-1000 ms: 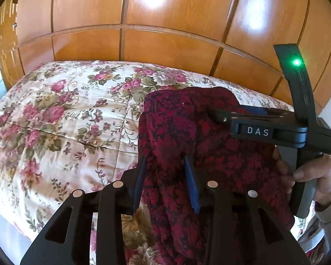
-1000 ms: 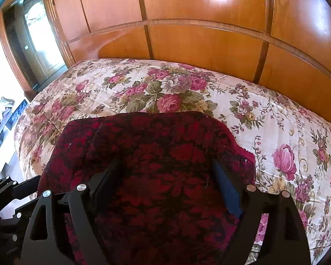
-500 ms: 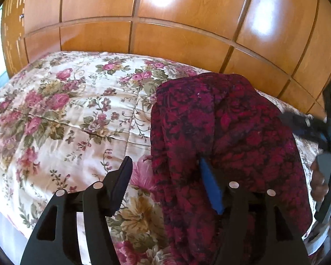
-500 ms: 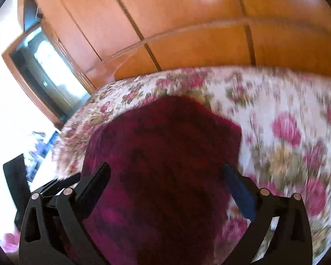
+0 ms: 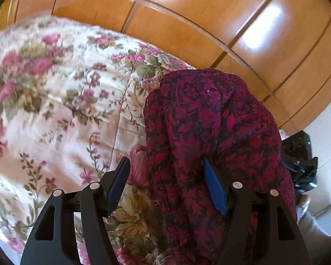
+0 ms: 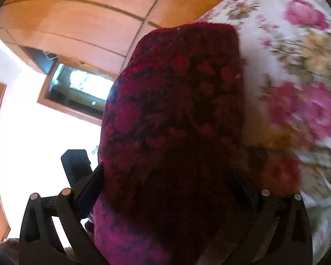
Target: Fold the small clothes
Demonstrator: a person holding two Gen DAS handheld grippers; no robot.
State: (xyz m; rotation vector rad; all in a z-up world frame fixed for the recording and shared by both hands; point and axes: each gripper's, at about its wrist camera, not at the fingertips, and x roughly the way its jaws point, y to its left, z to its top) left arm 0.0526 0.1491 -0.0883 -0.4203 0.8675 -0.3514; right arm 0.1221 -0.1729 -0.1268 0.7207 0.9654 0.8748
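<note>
A dark red floral garment hangs in a bunch over the flowered bedspread. My left gripper is opening: its blue right pad is under the cloth, its left finger stands clear of the cloth over the bedspread. In the right wrist view the same garment fills the gap of my right gripper, whose jaws stand wide apart with the cloth draped across them. The right-hand finger is hidden in shadow under the cloth. That view is rolled and blurred.
Glossy wooden panels rise behind the bed. The other gripper's black body and a person's hand show at the right edge. A window and bright light fill the left of the right wrist view.
The left jaws went from clamped on the garment to wide apart. The right jaws spread wider. Both grippers sank toward the bed, and the right one rolled strongly.
</note>
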